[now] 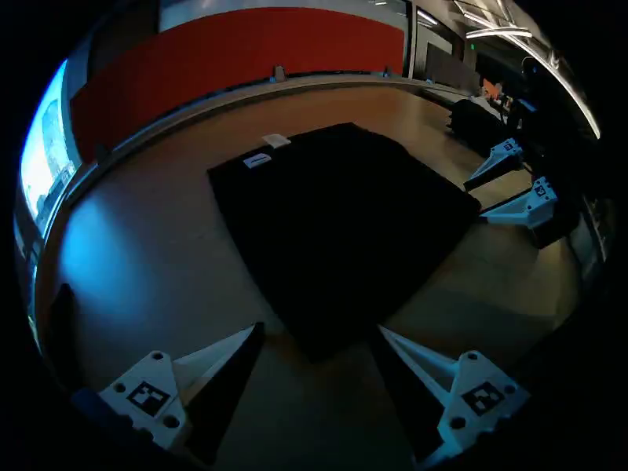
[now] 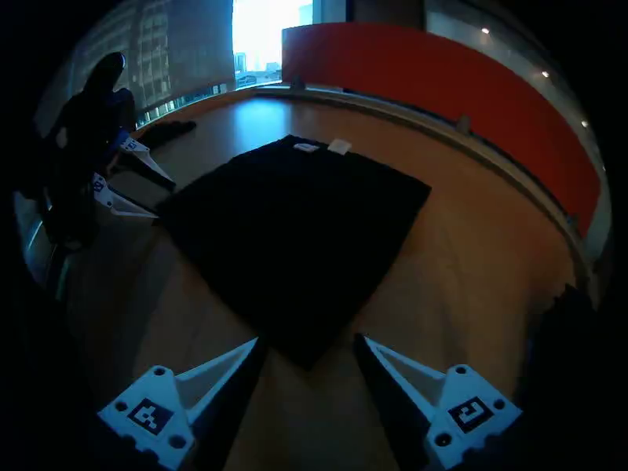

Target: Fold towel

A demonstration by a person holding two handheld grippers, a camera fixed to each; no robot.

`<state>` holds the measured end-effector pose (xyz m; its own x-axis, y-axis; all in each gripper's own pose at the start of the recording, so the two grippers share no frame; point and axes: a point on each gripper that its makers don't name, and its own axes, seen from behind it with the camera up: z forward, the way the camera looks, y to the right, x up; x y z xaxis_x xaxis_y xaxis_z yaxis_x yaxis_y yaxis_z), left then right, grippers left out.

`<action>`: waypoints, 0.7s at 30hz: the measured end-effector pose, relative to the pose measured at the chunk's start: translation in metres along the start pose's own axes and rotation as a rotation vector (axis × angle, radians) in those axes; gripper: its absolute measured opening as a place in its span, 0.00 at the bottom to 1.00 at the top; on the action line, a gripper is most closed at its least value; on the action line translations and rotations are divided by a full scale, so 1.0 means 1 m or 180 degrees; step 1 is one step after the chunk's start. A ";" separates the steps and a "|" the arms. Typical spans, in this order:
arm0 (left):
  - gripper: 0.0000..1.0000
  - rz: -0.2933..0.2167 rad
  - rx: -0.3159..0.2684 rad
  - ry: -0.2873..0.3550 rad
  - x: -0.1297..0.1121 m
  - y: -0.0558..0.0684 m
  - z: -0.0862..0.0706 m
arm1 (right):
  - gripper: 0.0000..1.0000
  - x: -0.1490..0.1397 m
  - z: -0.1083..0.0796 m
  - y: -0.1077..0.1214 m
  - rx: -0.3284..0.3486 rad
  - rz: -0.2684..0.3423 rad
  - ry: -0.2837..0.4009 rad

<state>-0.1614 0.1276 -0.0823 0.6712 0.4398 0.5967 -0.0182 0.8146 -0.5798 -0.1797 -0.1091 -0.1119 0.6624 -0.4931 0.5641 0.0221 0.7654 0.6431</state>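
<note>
Two pairs of fingers (image 1: 428, 369) stand spread wide, those of the left gripper (image 1: 319, 328) and those of the right gripper (image 2: 307, 338), each with one corner of the black towel (image 1: 337, 220) lying in the gap between them, unpinched. The towel lies flat on the wooden bench (image 1: 157, 259), the grippers at neighbouring corners, and small white tags (image 1: 257, 160) sit at its far corner. Beyond the bench's far edge runs a red wall panel (image 1: 235, 55).
</note>
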 end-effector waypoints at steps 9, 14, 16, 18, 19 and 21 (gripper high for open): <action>0.94 0.0002 -0.0013 -0.0065 -0.001 0.001 0.000 | 0.72 0.001 0.001 -0.002 0.0032 0.0021 -0.0015; 0.92 -0.0002 -0.0010 -0.0081 -0.001 0.002 0.000 | 0.62 0.001 0.001 -0.003 0.0040 0.0033 -0.0021; 0.90 -0.0004 -0.0010 -0.0091 -0.001 0.002 0.000 | 0.56 0.002 0.001 -0.003 0.0034 0.0051 -0.0021; 0.89 0.0001 -0.0016 -0.0100 -0.001 0.003 0.001 | 0.47 0.002 0.001 -0.002 0.0024 0.0074 -0.0022; 0.87 0.0008 -0.0021 -0.0103 -0.001 0.004 0.001 | 0.44 0.002 0.001 -0.001 0.0020 0.0085 -0.0023; 0.84 0.0021 -0.0034 -0.0110 -0.002 0.005 0.001 | 0.39 0.003 0.002 -0.001 0.0013 0.0103 -0.0026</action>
<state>-0.1629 0.1309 -0.0856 0.6451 0.4582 0.6115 -0.0146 0.8075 -0.5897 -0.1791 -0.1117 -0.1099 0.6566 -0.4713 0.5889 -0.0023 0.7795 0.6265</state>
